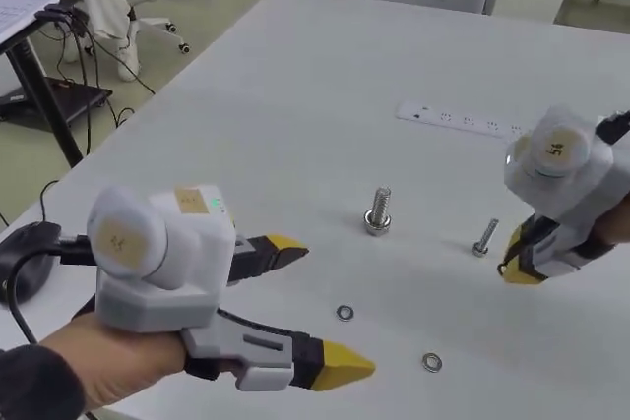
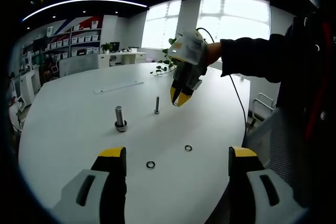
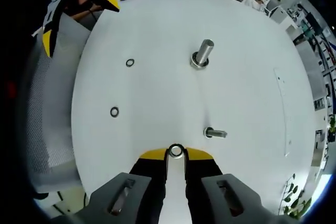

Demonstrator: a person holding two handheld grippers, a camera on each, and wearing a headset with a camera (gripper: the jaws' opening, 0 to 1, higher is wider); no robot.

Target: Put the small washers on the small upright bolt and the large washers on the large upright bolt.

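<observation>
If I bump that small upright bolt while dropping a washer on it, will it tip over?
Probably: the small bolt is thin and stands on just its narrow head, so a sideways nudge likely topples it. Once down, it would probably roll on the smooth table. It looks like rigid metal, so it shouldn't bend.

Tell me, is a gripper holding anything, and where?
The right gripper pinches a washer by its edges at the jaw tips; the left gripper is empty.

Bright, even light; fisheye-warped edges
</observation>
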